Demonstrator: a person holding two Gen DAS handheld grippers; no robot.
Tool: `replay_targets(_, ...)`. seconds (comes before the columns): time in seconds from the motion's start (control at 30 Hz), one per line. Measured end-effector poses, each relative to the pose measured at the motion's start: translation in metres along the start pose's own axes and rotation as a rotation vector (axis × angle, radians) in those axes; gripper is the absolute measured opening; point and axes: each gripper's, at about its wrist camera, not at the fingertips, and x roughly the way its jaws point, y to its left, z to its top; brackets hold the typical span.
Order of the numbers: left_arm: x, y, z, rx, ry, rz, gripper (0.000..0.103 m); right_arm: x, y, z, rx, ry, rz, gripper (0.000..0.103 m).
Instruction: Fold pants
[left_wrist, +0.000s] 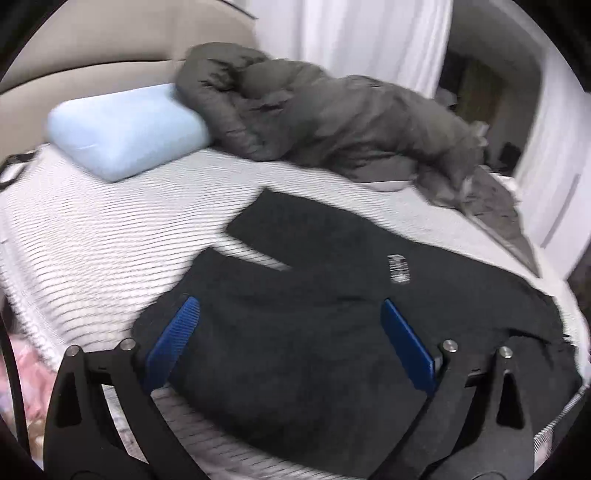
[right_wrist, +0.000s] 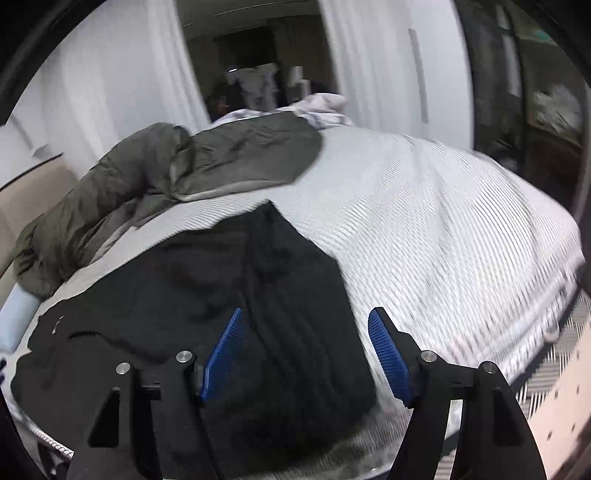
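Note:
Black pants (left_wrist: 303, 332) lie spread on the striped white bed (left_wrist: 110, 229), legs pointing away, a small white label (left_wrist: 399, 268) on one leg. My left gripper (left_wrist: 290, 312) is open and empty, hovering just above the near part of the pants, its blue pads (left_wrist: 173, 339) apart. In the right wrist view the pants (right_wrist: 221, 288) lie left of centre on the bed (right_wrist: 424, 221). My right gripper (right_wrist: 306, 319) is open and empty above the pants' right edge.
A light blue pillow (left_wrist: 125, 129) lies at the back left. A dark grey-green duvet (left_wrist: 325, 118) is bunched along the far side; it also shows in the right wrist view (right_wrist: 192, 162). White curtains (right_wrist: 110, 85) hang behind. The bed edge (right_wrist: 554, 317) drops at the right.

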Motion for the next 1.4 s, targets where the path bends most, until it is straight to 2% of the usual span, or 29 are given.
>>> replay_targets(0.07, 0.010, -0.018, 0.004, -0.002, 0.020, -0.046, 0.099, 0.028, 0.012, 0.027, -0.017, 0.046, 0.057, 0.073)
replay_targets(0.13, 0.026, -0.038, 0.005, 0.010, 0.043, -0.077, 0.099, 0.059, 0.022, 0.050, -0.020, 0.097, 0.065, 0.073)
replay_targets(0.2, 0.042, -0.058, 0.003, 0.033, 0.067, -0.073, 0.099, 0.097, 0.034, 0.074, -0.030, 0.145, 0.093, 0.073)
replay_targets(0.3, 0.061, -0.082, -0.002, 0.079, 0.094, -0.062, 0.099, 0.159, 0.046, 0.101, -0.029, 0.226, 0.088, 0.073)
replay_targets(0.4, 0.071, -0.101, -0.007, 0.130, 0.106, -0.054, 0.099, 0.218, 0.049, 0.116, -0.015, 0.304, 0.028, 0.071)
replay_targets(0.47, 0.075, -0.106, -0.009, 0.155, 0.108, -0.036, 0.099, 0.254, 0.052, 0.121, -0.008, 0.396, 0.043, 0.052)
replay_targets(0.53, 0.077, -0.105, -0.012, 0.163, 0.113, -0.014, 0.099, 0.266, 0.063, 0.127, -0.070, 0.404, 0.064, 0.009)
replay_targets(0.57, 0.076, -0.101, -0.012, 0.160, 0.116, -0.008, 0.099, 0.263, 0.068, 0.131, -0.111, 0.379, 0.056, 0.005)
replay_targets(0.63, 0.078, -0.093, -0.011, 0.149, 0.120, 0.007, 0.099, 0.264, 0.069, 0.149, -0.128, 0.292, -0.022, 0.005)
replay_targets(0.73, 0.084, -0.078, -0.010, 0.105, 0.138, 0.037, 0.099, 0.281, 0.059, 0.158, -0.072, 0.316, -0.103, 0.007)
replay_targets(0.77, 0.084, -0.072, -0.009, 0.085, 0.143, 0.037, 0.099, 0.283, 0.056, 0.159, -0.047, 0.332, -0.090, 0.009)
replay_targets(0.83, 0.079, -0.064, -0.010, 0.057, 0.142, 0.017, 0.099, 0.270, 0.051, 0.160, -0.001, 0.312, -0.065, 0.023)
replay_targets(0.87, 0.077, -0.060, -0.010, 0.057, 0.139, 0.011, 0.099, 0.251, 0.051, 0.161, 0.005, 0.269, -0.046, 0.027)
replay_targets(0.93, 0.069, -0.056, -0.012, 0.071, 0.129, 0.012, 0.099, 0.208, 0.052, 0.158, -0.004, 0.181, -0.014, 0.054)
replay_targets(0.97, 0.063, -0.054, -0.013, 0.078, 0.122, 0.016, 0.099, 0.184, 0.052, 0.153, -0.009, 0.142, 0.003, 0.058)
replay_targets(1.03, 0.051, -0.047, -0.017, 0.080, 0.112, 0.018, 0.099, 0.138, 0.050, 0.137, -0.014, 0.095, 0.043, 0.074)
replay_targets(1.1, 0.036, -0.037, -0.020, 0.061, 0.096, 0.011, 0.099, 0.093, 0.047, 0.112, 0.005, 0.054, 0.092, 0.085)
replay_targets(1.17, 0.021, -0.021, -0.023, 0.028, 0.084, 0.010, 0.099, 0.049, 0.037, 0.079, 0.028, 0.019, 0.123, 0.088)
replay_targets(1.27, 0.000, 0.015, -0.029, -0.079, 0.069, 0.003, 0.099, -0.005, 0.015, 0.024, 0.057, -0.015, 0.136, 0.088)
replay_targets(1.3, -0.006, 0.030, -0.032, -0.131, 0.074, -0.006, 0.099, -0.010, 0.015, 0.012, 0.075, -0.021, 0.140, 0.088)
replay_targets(1.4, -0.016, 0.054, -0.042, -0.194, 0.102, -0.030, 0.093, -0.033, 0.003, -0.025, 0.127, -0.025, 0.157, 0.088)
